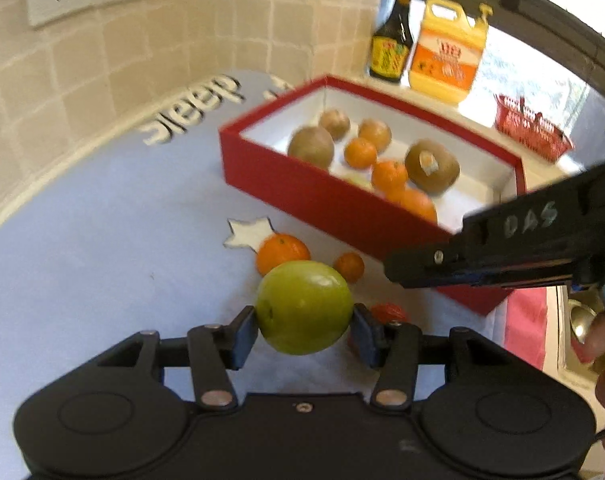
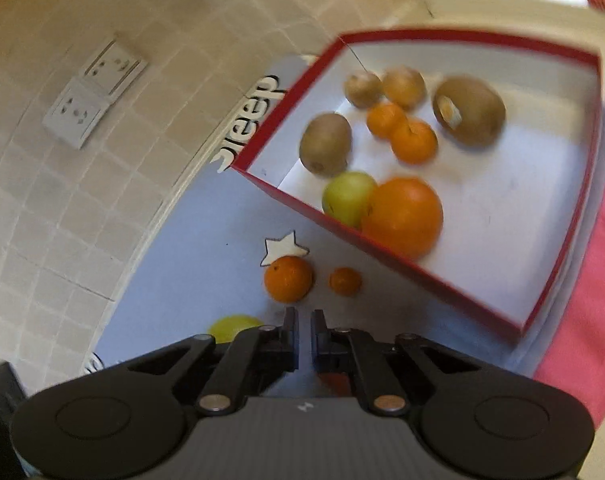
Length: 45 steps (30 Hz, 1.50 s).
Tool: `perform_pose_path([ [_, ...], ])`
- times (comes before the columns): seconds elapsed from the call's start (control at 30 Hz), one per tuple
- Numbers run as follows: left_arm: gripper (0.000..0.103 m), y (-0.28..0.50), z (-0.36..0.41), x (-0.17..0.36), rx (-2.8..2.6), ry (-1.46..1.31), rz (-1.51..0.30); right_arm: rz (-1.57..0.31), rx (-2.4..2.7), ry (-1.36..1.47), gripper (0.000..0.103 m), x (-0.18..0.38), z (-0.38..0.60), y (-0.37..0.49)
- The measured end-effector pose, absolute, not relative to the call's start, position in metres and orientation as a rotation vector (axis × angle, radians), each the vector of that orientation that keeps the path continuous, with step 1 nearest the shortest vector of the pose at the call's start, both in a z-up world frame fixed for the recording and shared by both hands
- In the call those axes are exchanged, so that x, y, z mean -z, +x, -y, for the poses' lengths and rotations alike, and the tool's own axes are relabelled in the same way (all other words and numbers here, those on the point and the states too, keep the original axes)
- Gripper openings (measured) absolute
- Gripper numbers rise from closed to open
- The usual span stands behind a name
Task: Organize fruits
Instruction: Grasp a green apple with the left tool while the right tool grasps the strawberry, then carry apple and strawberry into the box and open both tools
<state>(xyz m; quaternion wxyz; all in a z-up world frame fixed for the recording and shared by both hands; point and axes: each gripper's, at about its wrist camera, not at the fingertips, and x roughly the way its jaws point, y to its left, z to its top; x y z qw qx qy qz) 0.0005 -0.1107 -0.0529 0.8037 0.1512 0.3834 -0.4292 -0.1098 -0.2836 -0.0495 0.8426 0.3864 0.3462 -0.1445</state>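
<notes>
The left gripper (image 1: 304, 330) is clamping a green apple (image 1: 305, 306) above the blue mat (image 1: 102, 264), near the red box (image 1: 302, 194). The right gripper (image 2: 304, 338) is hovering with its jaws nearly together, gripping nothing. Open mat is lying to the left; the box's near wall is bounding the right. Two oranges (image 2: 288, 279) are sitting on the mat just beside that wall. Inside, four brownish fruits, three oranges and one green apple are resting.

Left hand-held gripper (image 1: 304, 330) clamps green apple (image 1: 304, 307); two oranges (image 1: 282, 252) just beyond; red box (image 1: 366, 196) holds fruit.
</notes>
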Motion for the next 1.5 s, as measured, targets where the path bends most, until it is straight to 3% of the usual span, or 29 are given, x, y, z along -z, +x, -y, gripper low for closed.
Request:
perform_pose_path([
  [0.1,0.061,0.007,0.106,0.05,0.881,0.303,-0.84,-0.805,0.286,0.846,0.032,0.06,0.295,-0.105],
  [0.17,0.061,0.01,0.097,0.051,0.843,0.287,-0.855,-0.826,0.256,0.87,0.038,0.067,0.3,-0.109],
  [0.23,0.061,0.012,0.086,0.053,0.802,0.271,-0.866,-0.85,0.258,0.837,0.053,0.072,0.298,-0.111],
  [0.4,0.061,0.012,0.059,0.057,0.704,0.235,-0.89,-0.92,0.211,0.701,0.065,0.084,0.278,-0.105],
  [0.57,0.061,0.007,0.054,0.058,0.661,0.207,-0.898,-0.905,0.203,0.626,0.059,0.09,0.268,-0.088],
  [0.6,0.061,0.006,0.055,0.058,0.663,0.205,-0.897,-0.904,0.213,0.6,0.043,0.09,0.267,-0.086],
  [0.63,0.061,0.004,0.058,0.057,0.665,0.205,-0.895,-0.919,0.235,0.561,0.04,0.091,0.265,-0.084],
  [0.87,0.061,-0.007,0.077,0.041,0.694,0.222,-0.85,-0.936,0.002,0.6,0.039,0.061,0.282,-0.117],
  [1.23,0.061,-0.002,0.161,-0.023,0.885,0.274,-0.67,-0.564,0.345,0.582,0.039,-0.031,0.435,-0.179],
  [1.5,0.061,-0.013,0.27,0.003,1.098,0.377,-0.767,-0.701,0.455,0.566,0.039,0.001,0.47,-0.151],
])
